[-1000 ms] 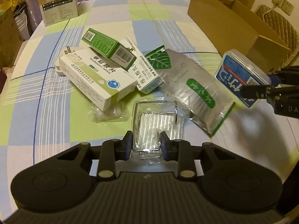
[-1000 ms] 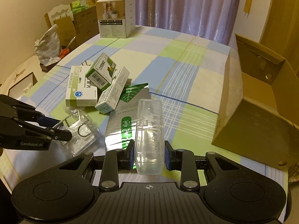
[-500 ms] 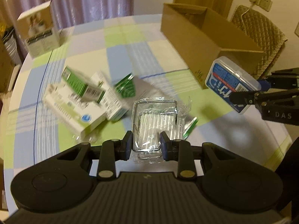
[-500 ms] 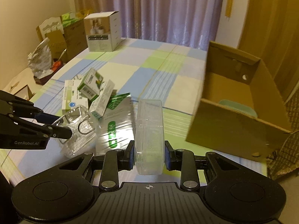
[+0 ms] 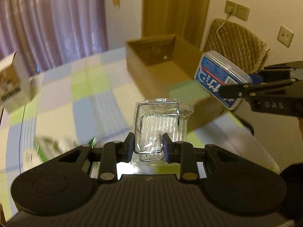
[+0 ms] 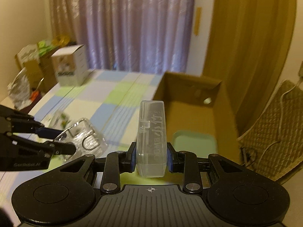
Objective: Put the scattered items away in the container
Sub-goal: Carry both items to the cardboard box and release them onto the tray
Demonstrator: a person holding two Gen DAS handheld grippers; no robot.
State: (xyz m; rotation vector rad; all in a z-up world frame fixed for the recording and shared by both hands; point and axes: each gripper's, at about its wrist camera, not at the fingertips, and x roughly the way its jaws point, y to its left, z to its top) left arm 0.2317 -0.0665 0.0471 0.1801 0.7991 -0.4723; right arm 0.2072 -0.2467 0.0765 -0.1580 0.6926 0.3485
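Observation:
My left gripper is shut on a clear plastic packet with a wire frame inside, held above the table. My right gripper is shut on a clear plastic case with a blue label, which the left wrist view shows at the right as the case. The open brown cardboard box lies just ahead of both grippers. In the right wrist view the cardboard box has a pale green item on its floor, and the left gripper with its packet is at the left.
The checked tablecloth covers the table. Blurred medicine boxes lie at lower left. A white carton stands at the far end. A quilted chair is right of the box. Curtains hang behind.
Both grippers have lifted with their items and swung toward the cardboard box, which now looms closer and centred. The medicine boxes and silver pouch have dropped to the lower left of view.

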